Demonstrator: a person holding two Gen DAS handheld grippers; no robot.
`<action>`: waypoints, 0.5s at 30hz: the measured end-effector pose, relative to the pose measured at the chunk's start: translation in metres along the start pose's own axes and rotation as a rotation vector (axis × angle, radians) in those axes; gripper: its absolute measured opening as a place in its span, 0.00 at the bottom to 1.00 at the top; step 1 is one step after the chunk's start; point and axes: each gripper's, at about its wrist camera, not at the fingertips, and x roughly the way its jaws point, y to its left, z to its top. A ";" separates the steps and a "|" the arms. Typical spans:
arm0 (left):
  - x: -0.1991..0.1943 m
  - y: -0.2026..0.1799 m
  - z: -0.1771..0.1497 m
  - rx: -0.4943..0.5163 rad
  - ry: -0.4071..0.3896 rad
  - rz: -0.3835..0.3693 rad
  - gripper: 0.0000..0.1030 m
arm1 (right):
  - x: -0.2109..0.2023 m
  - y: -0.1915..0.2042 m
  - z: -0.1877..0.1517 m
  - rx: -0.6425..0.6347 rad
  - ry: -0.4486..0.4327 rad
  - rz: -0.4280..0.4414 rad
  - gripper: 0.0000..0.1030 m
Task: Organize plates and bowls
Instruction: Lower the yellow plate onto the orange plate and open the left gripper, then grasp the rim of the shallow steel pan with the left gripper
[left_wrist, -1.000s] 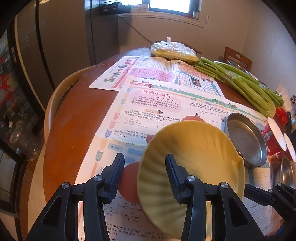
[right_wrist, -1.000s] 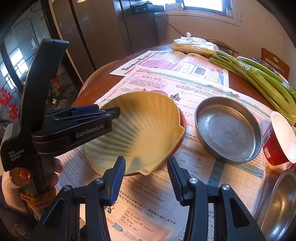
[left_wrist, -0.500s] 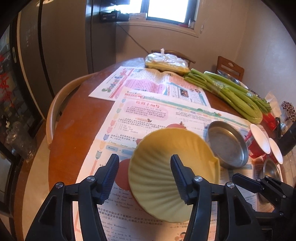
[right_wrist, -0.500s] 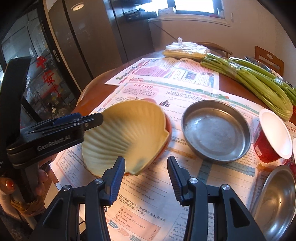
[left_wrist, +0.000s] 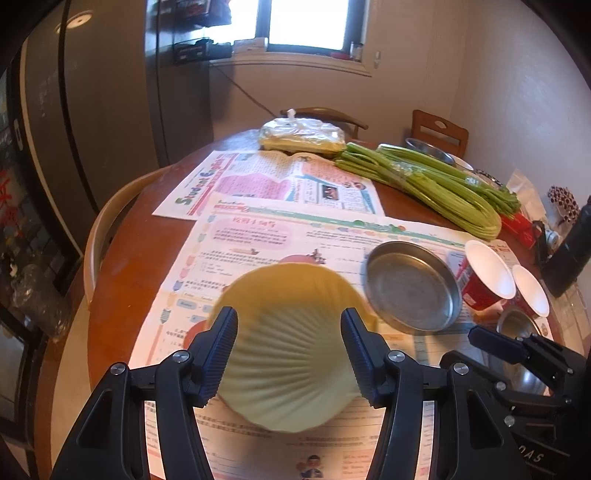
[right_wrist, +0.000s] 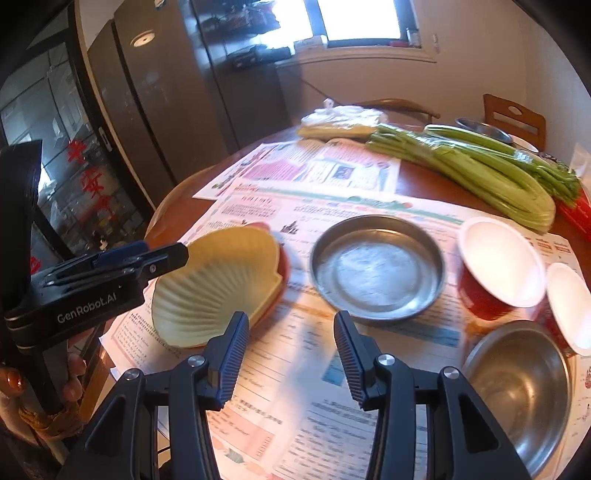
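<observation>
A: What stands nearest in each wrist view?

B: The left gripper (left_wrist: 288, 312), jaws apart. They have just been opening. The yellow shell plate (left_wrist: 291, 354) shows in the gap, but neither pad presses on it. The right gripper (right_wrist: 290, 314) also has its jaws apart, with only newspaper (right_wrist: 295, 369) beyond them.

A: Where is the shell plate?

B: On the near left of the tabletop (left_wrist: 147, 229). It sits on a red plate (right_wrist: 282, 264) whose rim shows at its right edge. Both lie on the newspaper.

A: And to the right of it?

B: A flat metal dish (right_wrist: 376, 269), just beside it. Further right are a large red bowl (right_wrist: 498, 262) and a small red bowl (right_wrist: 570, 306), both white inside. A metal bowl (right_wrist: 517, 387) stands nearer, at the right edge.

A: Farther back?

B: A bunch of celery (right_wrist: 480, 173) on the far right. A plastic bag (right_wrist: 340, 118) at the far edge. A wooden chair (right_wrist: 517, 114) behind the tabletop.
</observation>
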 end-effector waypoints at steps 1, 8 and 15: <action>-0.001 -0.005 0.001 0.007 -0.003 -0.003 0.58 | -0.004 -0.005 0.000 0.004 -0.007 -0.004 0.46; 0.000 -0.040 0.005 0.054 0.001 -0.035 0.58 | -0.024 -0.035 0.000 0.046 -0.040 -0.033 0.46; 0.006 -0.070 0.014 0.102 0.000 -0.053 0.58 | -0.034 -0.059 0.001 0.080 -0.058 -0.039 0.46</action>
